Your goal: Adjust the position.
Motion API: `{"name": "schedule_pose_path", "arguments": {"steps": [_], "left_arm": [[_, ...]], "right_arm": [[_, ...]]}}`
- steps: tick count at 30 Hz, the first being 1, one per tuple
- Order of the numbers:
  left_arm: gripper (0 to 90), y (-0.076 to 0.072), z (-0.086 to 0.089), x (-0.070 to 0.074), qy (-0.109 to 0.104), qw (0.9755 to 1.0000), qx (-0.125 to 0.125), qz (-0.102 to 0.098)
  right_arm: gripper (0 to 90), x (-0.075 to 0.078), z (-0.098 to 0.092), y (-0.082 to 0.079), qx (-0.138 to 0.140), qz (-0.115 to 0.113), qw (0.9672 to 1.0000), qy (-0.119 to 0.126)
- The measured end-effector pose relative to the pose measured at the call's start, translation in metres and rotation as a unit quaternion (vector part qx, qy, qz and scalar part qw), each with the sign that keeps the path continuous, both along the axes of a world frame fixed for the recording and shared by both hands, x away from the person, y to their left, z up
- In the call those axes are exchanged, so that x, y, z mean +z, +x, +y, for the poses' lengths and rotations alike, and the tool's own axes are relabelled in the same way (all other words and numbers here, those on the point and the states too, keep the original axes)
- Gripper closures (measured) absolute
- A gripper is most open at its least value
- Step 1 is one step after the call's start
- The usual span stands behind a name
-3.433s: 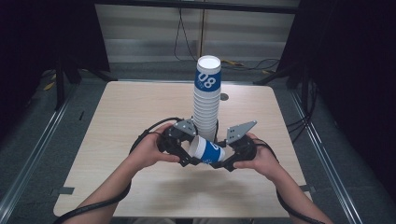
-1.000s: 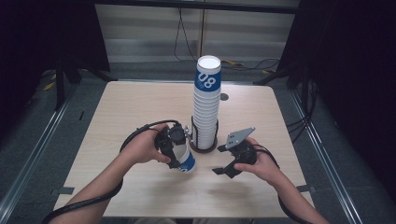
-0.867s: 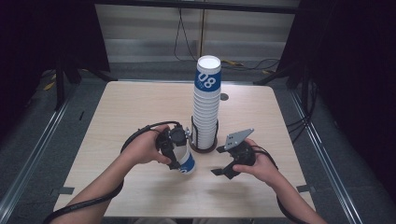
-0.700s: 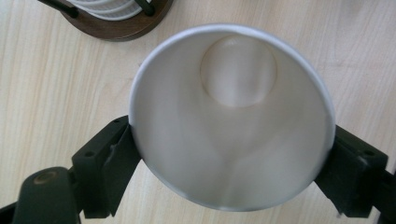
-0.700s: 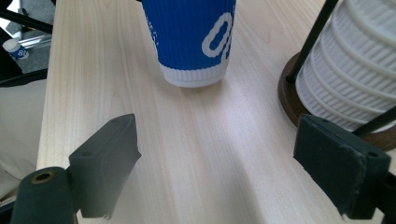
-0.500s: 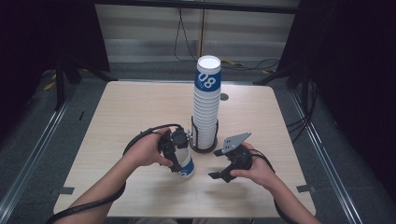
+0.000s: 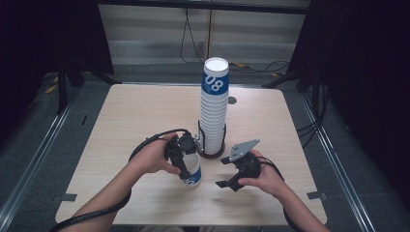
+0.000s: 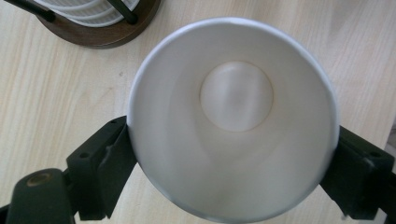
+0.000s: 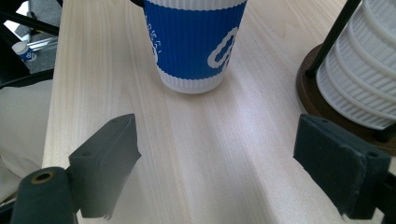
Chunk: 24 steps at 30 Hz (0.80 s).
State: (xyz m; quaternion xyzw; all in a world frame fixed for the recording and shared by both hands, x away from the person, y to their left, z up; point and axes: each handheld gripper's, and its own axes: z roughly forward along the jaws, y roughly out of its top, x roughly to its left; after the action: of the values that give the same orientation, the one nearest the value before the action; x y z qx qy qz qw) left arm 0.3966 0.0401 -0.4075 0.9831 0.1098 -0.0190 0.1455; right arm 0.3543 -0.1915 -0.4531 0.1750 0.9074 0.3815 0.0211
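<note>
Your right gripper [image 7: 231, 176] sits nearest, jaws apart, empty. Left gripper [image 7: 185, 159] has just been opening around the upright blue-sleeved paper cup [image 7: 192, 172] on the table [image 7: 130, 116]; step: release. Next, lift clear, avoiding the cup stack [image 7: 213, 113] beyond.

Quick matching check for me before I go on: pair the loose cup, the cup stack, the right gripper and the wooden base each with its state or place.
1 loose cup
2 cup stack
3 right gripper
4 wooden base

a jaws apart, nothing between
b upright between the left gripper's jaws
c under the stack
d tall, upside down

1-b, 2-d, 3-a, 4-c
</note>
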Motion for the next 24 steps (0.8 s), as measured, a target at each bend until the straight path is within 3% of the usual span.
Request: {"name": "schedule_pose_path", "arguments": {"steps": [3,9,13,17,24], "left_arm": [[13.2,-0.0007,0.001,0.0004,-0.016,0.9997,0.008,0.015],[13.8,-0.0005,0.0014,0.0014,-0.014,0.9998,0.001,0.011],[13.8,-0.0019,0.0018,0.0023,-0.02,0.9997,0.009,0.007],[13.8,-0.0018,0.0039,0.0053,-0.023,0.9994,0.015,0.021],[13.8,-0.0031,0.0079,0.007,-0.025,0.9995,0.016,0.015]], "right_arm": [[13.1,-0.0006,-0.0005,-0.0001,0.001,0.001,1.0,0.001],[13.1,-0.0005,-0.0005,-0.0004,0.002,0.003,1.0,0.0],[13.1,0.0007,-0.0003,-0.0003,0.002,0.001,1.0,-0.001],[13.1,0.001,-0.0011,-0.0002,0.002,0.0,1.0,-0.001],[13.1,0.0,-0.0017,-0.0004,-0.003,0.002,1.0,-0.001]]}}
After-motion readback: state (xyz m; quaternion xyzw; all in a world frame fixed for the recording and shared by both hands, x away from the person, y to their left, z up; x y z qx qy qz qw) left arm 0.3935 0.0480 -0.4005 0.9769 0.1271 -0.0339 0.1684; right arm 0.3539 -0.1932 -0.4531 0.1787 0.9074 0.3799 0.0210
